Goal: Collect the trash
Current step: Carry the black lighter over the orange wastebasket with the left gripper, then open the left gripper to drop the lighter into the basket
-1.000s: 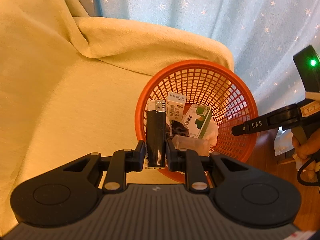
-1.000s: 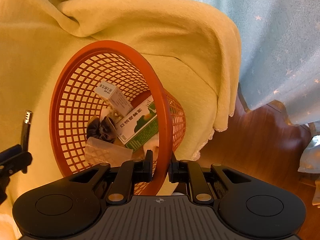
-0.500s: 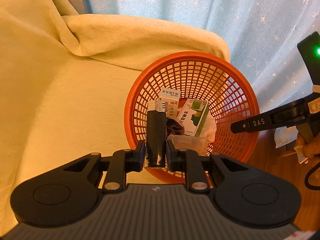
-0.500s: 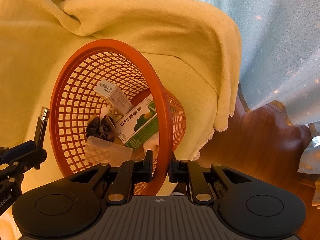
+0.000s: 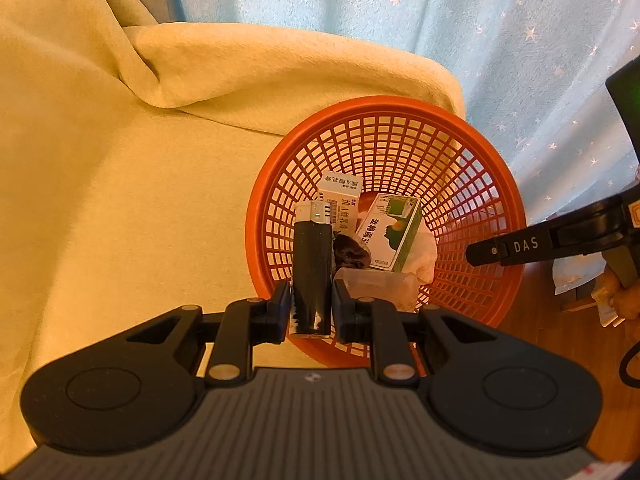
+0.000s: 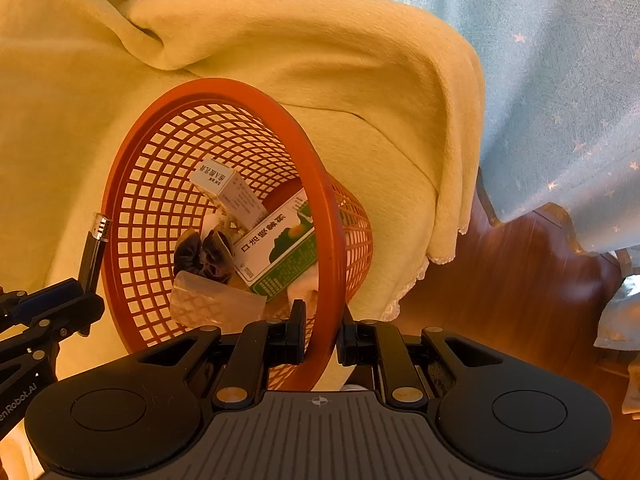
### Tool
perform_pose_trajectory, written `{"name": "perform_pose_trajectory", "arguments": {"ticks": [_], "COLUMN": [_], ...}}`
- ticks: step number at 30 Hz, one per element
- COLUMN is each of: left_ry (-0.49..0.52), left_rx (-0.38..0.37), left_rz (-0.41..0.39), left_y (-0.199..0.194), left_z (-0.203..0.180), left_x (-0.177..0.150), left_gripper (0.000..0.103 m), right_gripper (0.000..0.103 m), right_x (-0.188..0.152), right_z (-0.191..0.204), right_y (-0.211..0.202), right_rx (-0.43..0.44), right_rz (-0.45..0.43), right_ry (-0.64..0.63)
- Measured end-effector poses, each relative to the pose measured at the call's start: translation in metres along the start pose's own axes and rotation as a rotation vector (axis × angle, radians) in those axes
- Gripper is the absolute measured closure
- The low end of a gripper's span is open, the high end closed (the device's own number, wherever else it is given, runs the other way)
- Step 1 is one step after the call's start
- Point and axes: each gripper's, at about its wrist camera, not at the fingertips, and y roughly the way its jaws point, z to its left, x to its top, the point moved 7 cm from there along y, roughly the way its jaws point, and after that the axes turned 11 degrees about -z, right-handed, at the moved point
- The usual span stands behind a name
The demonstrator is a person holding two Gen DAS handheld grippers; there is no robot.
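My left gripper (image 5: 311,307) is shut on a black lighter (image 5: 312,268) with a silver top, held upright at the near left rim of the orange mesh basket (image 5: 472,184). The same lighter (image 6: 94,252) shows at the left in the right wrist view, just outside the rim. My right gripper (image 6: 320,334) is shut on the rim of the basket (image 6: 326,216), which leans tilted against the yellow blanket. Inside lie a green and white box (image 6: 280,248), a white box (image 6: 224,188), a dark crumpled scrap (image 6: 204,252) and a clear plastic piece (image 6: 216,304).
A yellow blanket (image 5: 100,180) drapes over a seat behind and left of the basket. A blue star-print curtain (image 5: 440,20) hangs behind. Wooden floor (image 6: 520,280) lies to the right, with a white object (image 6: 620,312) at the far right edge.
The lighter in my left gripper has moved right, closer to the basket's rim. The right gripper keeps its hold on the rim without moving.
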Motion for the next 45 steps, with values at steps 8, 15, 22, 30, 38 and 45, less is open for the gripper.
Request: {"name": "perform_pose_trajectory", "arguments": {"ticks": [8,15,22,30,38,45], "left_ry": [0.003,0.004,0.007,-0.004,-0.038,-0.112], "left_rx": [0.002,0.006,0.009,0.015,0.031,0.065], "left_rz": [0.005,0.003,-0.001,-0.021,-0.019,0.004], "left_y": [0.007,0.013,0.018,0.019,0.011,0.003], "left_z": [-0.005,-0.005,-0.006,-0.008,0.002,0.021], "left_x": [0.001,0.003,0.007,0.015,0.01,-0.009], "left_gripper": [0.086,0.086,0.086,0.075,0.075,0.074], "right_gripper": [0.092,0.092,0.092,0.092,0.092,0.092], "right_x": [0.001,0.001,0.001,0.001,0.0,-0.001], "right_z": [0.0,0.0,0.0,0.001,-0.001,-0.003], "right_y": [0.0,0.0,0.0,-0.001,-0.001,-0.001], "right_rx": [0.0,0.001,0.002,0.002,0.006,0.021], "right_rz": [-0.001,-0.001,-0.002,-0.004,-0.008,-0.018], "right_ry": [-0.004,-0.005,-0.007,-0.01,0.001,-0.005]}}
